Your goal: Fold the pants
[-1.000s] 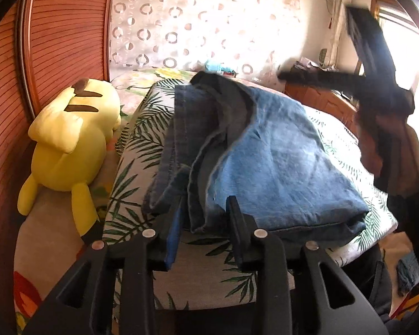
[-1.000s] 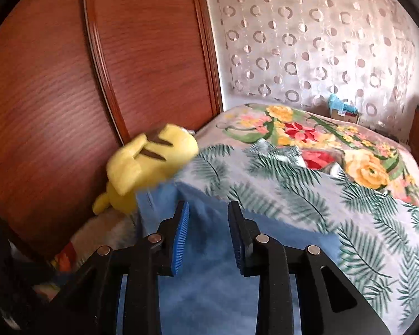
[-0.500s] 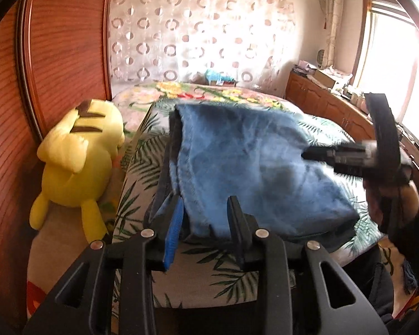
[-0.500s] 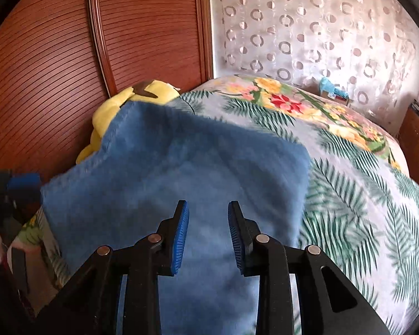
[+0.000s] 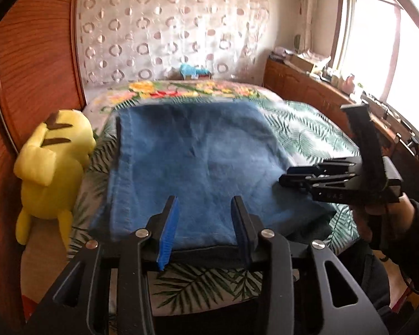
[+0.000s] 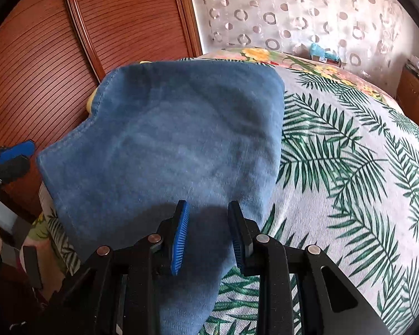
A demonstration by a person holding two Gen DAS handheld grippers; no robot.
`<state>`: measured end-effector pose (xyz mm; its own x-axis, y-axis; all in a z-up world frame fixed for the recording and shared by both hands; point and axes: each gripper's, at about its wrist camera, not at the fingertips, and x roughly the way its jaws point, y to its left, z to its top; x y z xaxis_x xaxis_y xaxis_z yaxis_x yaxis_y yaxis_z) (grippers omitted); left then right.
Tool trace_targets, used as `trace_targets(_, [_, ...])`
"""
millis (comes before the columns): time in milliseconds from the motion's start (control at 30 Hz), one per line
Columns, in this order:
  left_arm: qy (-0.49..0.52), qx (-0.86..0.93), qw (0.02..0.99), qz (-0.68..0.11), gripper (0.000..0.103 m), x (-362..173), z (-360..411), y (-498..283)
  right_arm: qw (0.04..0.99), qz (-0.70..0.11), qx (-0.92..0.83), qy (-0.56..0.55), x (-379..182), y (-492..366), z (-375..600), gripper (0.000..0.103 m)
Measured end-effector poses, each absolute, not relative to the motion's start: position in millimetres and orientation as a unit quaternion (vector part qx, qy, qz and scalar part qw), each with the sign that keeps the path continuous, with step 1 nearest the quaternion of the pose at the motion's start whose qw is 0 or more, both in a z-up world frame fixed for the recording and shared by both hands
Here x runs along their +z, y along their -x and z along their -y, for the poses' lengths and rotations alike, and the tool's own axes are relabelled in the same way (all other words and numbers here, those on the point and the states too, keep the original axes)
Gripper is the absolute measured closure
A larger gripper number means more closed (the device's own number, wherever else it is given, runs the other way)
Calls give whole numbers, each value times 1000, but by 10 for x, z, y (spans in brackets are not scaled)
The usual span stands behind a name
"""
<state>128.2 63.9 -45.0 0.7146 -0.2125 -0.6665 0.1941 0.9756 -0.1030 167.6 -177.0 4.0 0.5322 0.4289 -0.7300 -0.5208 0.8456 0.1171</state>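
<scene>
The pants (image 5: 198, 164), blue denim folded into a broad flat stack, lie on the bed (image 5: 307, 131) at its near edge, closer to the near left corner, on a bedspread printed with green palm leaves; a flowered stretch of the spread shows toward the bed's far edge. The left hand-held gripper (image 5: 205, 206) hovers at the near edge of the stack with its jaws opening; the blue pads stand apart and no cloth is pinched between them, the denim lying beyond and below the tips. The right hand-held gripper (image 6: 208, 212) is over the stack's right near part, toward the bed's right side, its jaws apart with a clear gap, and the fabric seen between the pads is below them, not pressed by them. In the left wrist view the right hand-held gripper appears side-on at the right border of the pants, held by a hand (image 5: 377, 217) in a dark sleeve. A yellow plush toy (image 5: 53, 167) sits off the bed's left edge against the ribbed wooden panel (image 6: 56, 33). Behind the bed's far edge hangs a pale curtain (image 5: 167, 28) with ring patterns, and a wooden cabinet (image 5: 307, 89) under a bright window runs along the right side.
</scene>
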Motion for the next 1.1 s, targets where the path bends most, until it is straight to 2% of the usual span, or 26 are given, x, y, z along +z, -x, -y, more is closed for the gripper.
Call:
trace_targets(167, [9, -109, 915, -388, 64, -690, -507, -1401, 882, -387, 262, 64, -46, -1599, 1758, 69])
trace_targets(233, [10, -108, 910, -400, 64, -773, -486, -1452, 885, -387, 248, 75, -80, -1554, 1745, 59])
trace_targets(333, [7, -103, 905, -413, 63, -877, -443, -1499, 888, -381, 248, 73, -87, -1529, 1757, 58])
trace_targets(500, [4, -105, 906, -409, 53, -958, -378, -1469, 888, -380, 248, 72, -81, -1501, 1772, 57])
trace_targets(667, [0, -104, 908, -405, 50, -969, -362, -1482, 885, -390, 247, 64, -69, -1506, 1783, 57])
trace_targets(733, [0, -107, 909, -404, 45, -982, -352, -1483, 882, -397, 250, 51, -43, -1497, 1826, 57])
trace_targets(800, [4, -119, 908, -402, 32, -996, -336, -1479, 879, -400, 255, 36, -24, -1459, 1890, 57])
trace_targets(867, [7, -129, 907, -401, 24, -1006, -309, -1473, 879, -399, 258, 28, -9, -1393, 1954, 57])
trace_targets(1100, [3, -127, 906, -404, 22, -995, -288, -1461, 876, -402, 265, 3, 27, -1159, 2171, 57])
